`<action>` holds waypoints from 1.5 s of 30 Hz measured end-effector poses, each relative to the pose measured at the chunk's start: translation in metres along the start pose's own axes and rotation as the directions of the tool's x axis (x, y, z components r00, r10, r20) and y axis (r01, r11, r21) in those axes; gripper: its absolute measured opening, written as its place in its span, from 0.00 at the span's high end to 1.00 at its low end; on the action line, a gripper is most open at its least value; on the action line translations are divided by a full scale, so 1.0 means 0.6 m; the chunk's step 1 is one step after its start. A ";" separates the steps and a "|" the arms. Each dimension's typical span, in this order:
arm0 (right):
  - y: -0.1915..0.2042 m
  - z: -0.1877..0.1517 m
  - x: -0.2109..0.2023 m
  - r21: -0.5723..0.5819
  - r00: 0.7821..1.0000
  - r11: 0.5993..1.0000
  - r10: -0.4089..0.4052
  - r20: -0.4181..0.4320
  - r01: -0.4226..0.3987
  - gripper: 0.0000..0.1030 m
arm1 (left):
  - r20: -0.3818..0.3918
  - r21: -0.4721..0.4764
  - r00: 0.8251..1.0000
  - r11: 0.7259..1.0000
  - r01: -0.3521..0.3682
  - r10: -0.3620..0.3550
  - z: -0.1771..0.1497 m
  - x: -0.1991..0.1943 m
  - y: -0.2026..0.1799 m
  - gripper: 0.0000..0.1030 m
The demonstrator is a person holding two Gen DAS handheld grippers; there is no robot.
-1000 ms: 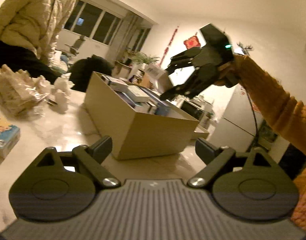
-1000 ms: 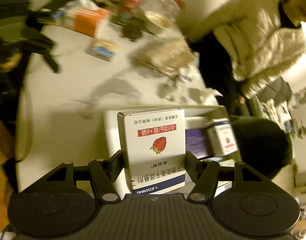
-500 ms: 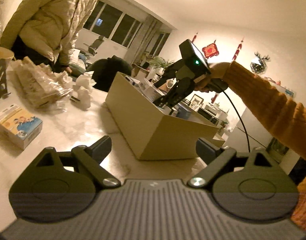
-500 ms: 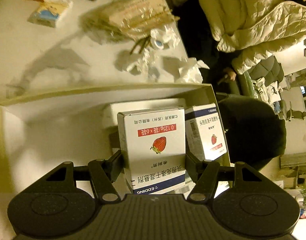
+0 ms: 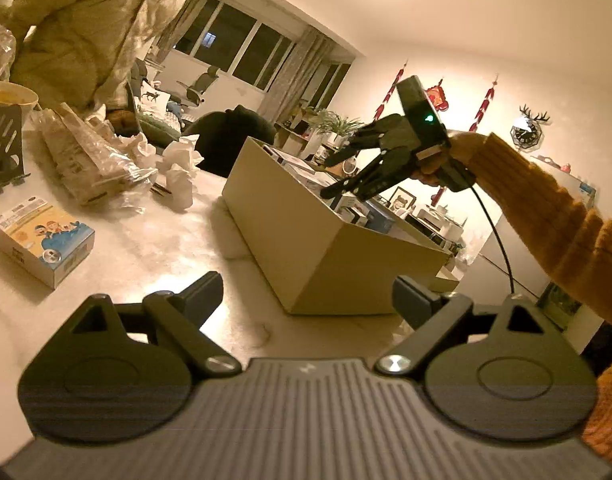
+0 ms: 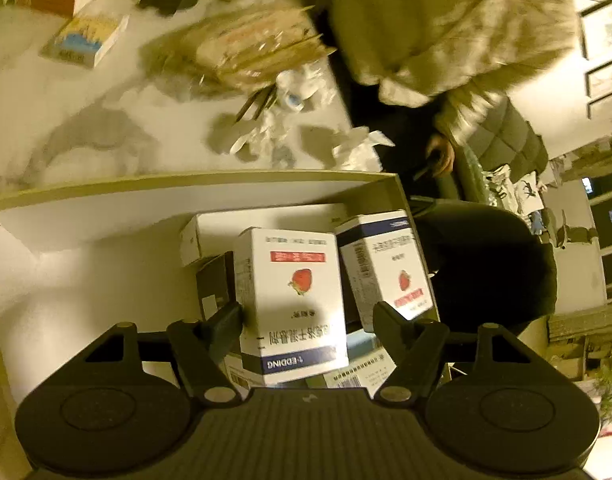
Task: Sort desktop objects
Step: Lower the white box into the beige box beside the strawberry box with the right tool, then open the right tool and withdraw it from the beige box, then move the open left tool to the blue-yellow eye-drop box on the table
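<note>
The right tool pointed down into the carton, and its jaws had just been opening: the strawberry box stood between them, the left finger at its side and the right finger clear of it, so it was no longer clamped. That box sat tilted inside the carton on top of other packs. Just beside it, toward the carton's far corner, leaned a second strawberry box; behind it lay a flat white box, and against its left side a dark pack. More printed packs showed under its near end. The rest of the carton floor was bare white.

The left tool hung wide apart with nothing between its fingers, low over the counter in front of the carton. Left of the carton on the counter lay a cartoon box, crumpled tissues and a plastic bag. A person in a pale jacket stood beyond.
</note>
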State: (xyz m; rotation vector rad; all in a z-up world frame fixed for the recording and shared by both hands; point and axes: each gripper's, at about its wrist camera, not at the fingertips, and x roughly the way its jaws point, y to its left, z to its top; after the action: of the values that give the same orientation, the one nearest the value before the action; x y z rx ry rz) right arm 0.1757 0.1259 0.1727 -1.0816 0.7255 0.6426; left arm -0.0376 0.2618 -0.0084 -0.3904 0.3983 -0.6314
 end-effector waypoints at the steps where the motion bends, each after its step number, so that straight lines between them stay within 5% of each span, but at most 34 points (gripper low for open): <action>1: -0.005 -0.004 -0.004 0.020 1.000 1.000 0.008 0.010 -0.008 0.40 | 0.000 0.000 1.000 1.000 -0.001 0.001 0.000 0.001 0.000 0.10; 4: -0.017 -0.014 -0.005 0.084 1.000 0.996 0.024 0.019 -0.025 0.62 | 0.001 -0.002 1.000 1.000 -0.008 0.008 -0.002 0.003 -0.001 0.10; 12: -0.023 -0.024 0.009 0.149 0.999 0.989 -0.017 0.051 0.009 0.70 | 0.009 -0.033 0.993 0.993 -0.116 0.116 0.001 0.003 0.005 0.09; 15: -0.021 -0.021 0.011 0.155 0.998 0.988 -0.024 0.064 0.014 0.70 | 0.009 -0.039 0.978 0.977 -0.209 0.210 0.002 0.003 0.010 0.08; 19: -0.019 -0.022 0.014 0.172 0.997 0.985 -0.031 0.075 0.017 0.70 | 0.010 -0.009 0.934 0.934 -0.356 0.356 0.003 0.002 0.009 0.05; 23: -0.017 -0.028 0.008 0.217 0.995 0.976 -0.049 0.092 0.028 0.68 | 0.005 0.062 0.870 0.868 -0.492 0.493 0.007 0.005 0.010 0.01; 28: -0.012 -0.046 -0.030 0.293 0.982 0.956 -0.066 0.175 0.012 0.44 | -0.039 0.121 0.769 0.767 -0.630 0.638 0.017 0.024 0.026 0.00; 33: 0.012 -0.072 -0.079 0.365 0.960 0.931 -0.108 0.258 0.007 0.35 | -0.123 -0.027 0.699 0.702 -0.712 0.705 0.037 0.049 0.056 0.00; 37: 0.036 -0.094 -0.110 0.404 0.941 0.915 -0.121 0.315 -0.018 0.28 | -0.188 -0.134 0.618 0.603 -0.786 0.763 0.047 0.078 0.072 0.00; 41: 0.059 -0.115 -0.133 0.424 0.922 0.905 -0.125 0.366 -0.046 0.22 | -0.222 -0.173 0.491 0.462 -0.870 0.842 0.052 0.115 0.074 0.00; 45: 0.082 -0.134 -0.146 0.458 0.904 0.886 -0.134 0.406 -0.075 0.19 | -0.246 -0.203 0.385 0.341 -0.918 0.890 0.056 0.147 0.077 0.00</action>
State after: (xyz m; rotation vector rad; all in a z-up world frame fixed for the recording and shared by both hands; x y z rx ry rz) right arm 0.0684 0.0577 0.1915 -0.4762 0.4401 0.6107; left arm 0.0653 0.2477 -0.0221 -0.3657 0.7339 0.5740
